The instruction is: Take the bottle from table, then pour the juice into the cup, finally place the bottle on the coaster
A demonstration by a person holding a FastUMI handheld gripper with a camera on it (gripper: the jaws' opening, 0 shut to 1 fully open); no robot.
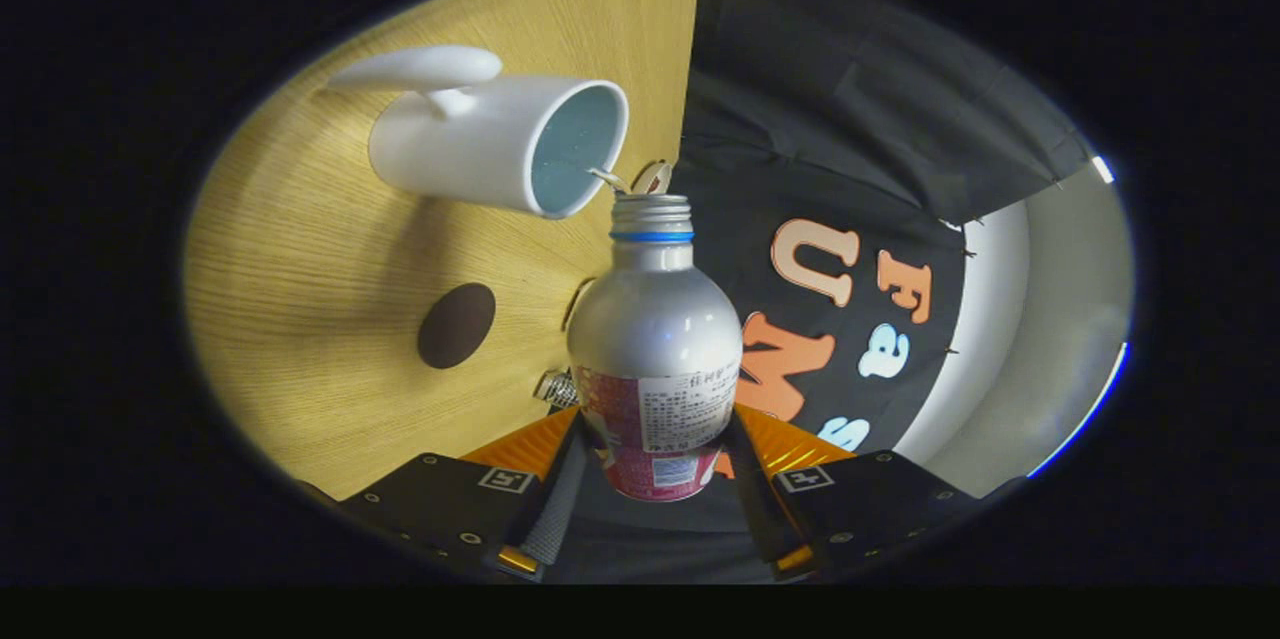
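A silver bottle [655, 339] with a red and white label is seen clamped between the two fingers of the gripper [655, 479], one finger pressed against each side of its lower body, so the claw is closed on the bottle. The view is rolled to one side: the wooden table [300, 319] appears as an upright surface on the 9 o'clock side of the bottle, which suggests the bottle is being tipped for pouring. The bottle's long axis is aligned with the fingers and runs straight ahead of them toward 12 o'clock, ending in an uncapped threaded neck with a blue ring. A white cup [490, 144] with a handle is seen beyond the fingers at about 11 o'clock from the bottle's mouth, its pale blue interior turned toward the bottle. The mouth of the bottle lies just beside the cup's rim, and it cannot be told whether the two touch. No stream of juice can be made out. A dark round coaster [456, 325] is seen on the table at about 9 o'clock from the bottle's shoulder, well apart from the cup. It is judged that the pour depends on the neck being brought over the cup's opening.
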